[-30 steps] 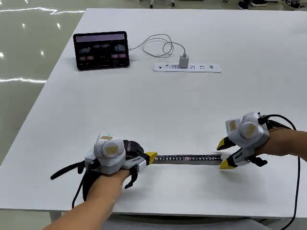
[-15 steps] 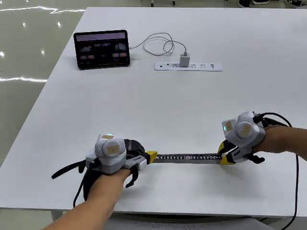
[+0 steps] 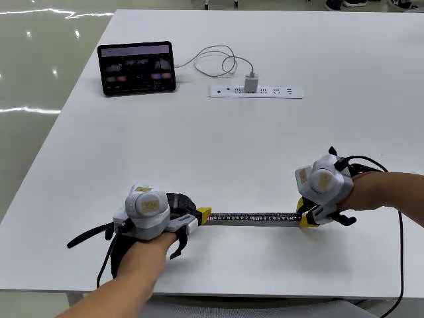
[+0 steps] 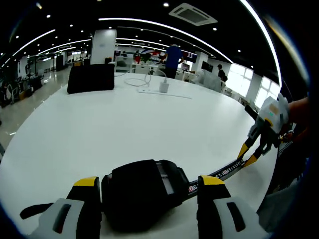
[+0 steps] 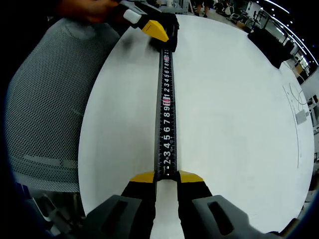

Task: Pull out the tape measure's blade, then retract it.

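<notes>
Along the near edge of the white table (image 3: 232,146), from left to right:

- A black strap (image 3: 89,235) trails off to the left of the left gripper (image 3: 192,215) and lies flat on the tabletop.
- That left gripper is clamped on the tape measure case (image 3: 179,201). In the left gripper view its yellow-tipped jaws stand on either side of the black case (image 4: 142,191) and press its flanks, while the case sits on the table.
- From the case, the blade (image 3: 252,217) runs out to the right, straight and low over the tabletop, with its printed scale facing up. In the right gripper view the numbers run along the blade (image 5: 165,104) from the jaws toward the case.
- At the blade's free end, the right gripper (image 3: 306,217) is pinched tight on the tip. The right gripper view shows the two yellow fingertips (image 5: 143,177) drawn close together with the blade's end caught between them.
- The two grippers are well apart, joined only by the drawn-out blade.

Farther back on the table, again left to right:

- A tablet (image 3: 136,67) stands propped, with its screen lit.
- A white cable (image 3: 218,63) loops from the tablet to a charger (image 3: 251,83).
- The charger is plugged into a white power strip (image 3: 257,91) that lies flat.
</notes>
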Demonstrator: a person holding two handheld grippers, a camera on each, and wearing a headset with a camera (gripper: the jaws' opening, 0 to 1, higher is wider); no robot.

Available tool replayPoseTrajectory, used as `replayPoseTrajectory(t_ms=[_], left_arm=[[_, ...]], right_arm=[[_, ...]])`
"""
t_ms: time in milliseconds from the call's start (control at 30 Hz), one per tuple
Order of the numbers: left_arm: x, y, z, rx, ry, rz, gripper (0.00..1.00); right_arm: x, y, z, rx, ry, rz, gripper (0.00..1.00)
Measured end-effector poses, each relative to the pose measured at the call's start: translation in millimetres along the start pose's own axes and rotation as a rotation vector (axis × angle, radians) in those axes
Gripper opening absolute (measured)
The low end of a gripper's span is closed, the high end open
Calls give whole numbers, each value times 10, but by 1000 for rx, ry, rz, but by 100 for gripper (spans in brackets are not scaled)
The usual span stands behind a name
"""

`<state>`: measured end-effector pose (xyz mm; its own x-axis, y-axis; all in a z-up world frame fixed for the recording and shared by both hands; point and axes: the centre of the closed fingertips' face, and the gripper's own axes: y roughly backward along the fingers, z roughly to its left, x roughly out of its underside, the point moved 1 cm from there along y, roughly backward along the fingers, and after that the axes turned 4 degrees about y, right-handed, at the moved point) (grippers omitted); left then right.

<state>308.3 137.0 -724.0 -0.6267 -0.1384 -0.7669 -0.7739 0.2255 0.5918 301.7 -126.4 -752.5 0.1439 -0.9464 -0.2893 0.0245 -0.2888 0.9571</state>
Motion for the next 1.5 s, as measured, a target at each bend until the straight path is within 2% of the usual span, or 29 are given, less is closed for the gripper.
replayPoseTrajectory(t_ms=[67,167,333,533,700,833,1500], left_arm=[[6,-1,-9,-7,-19,-3,72],[19,1,1,-15,-21,1,72],[12,4,45,-30,4,1,65],[10,7,45,-34,-17,0,64],[21,8,40,-46,-49,16,63],[22,11,48,-48,-53,18,63],[22,2,54,-38,-53,22,63]], right_arm=[[4,-4,-9,0,-6,14,11],[3,-6,-14,14,-87,28,11],[-2,-6,0,14,-42,48,11],[7,-4,-18,11,-48,48,11],[8,-6,-13,10,-47,30,11],[3,-13,-11,8,-28,30,11],[-71,-27,-3,5,-90,5,11]])
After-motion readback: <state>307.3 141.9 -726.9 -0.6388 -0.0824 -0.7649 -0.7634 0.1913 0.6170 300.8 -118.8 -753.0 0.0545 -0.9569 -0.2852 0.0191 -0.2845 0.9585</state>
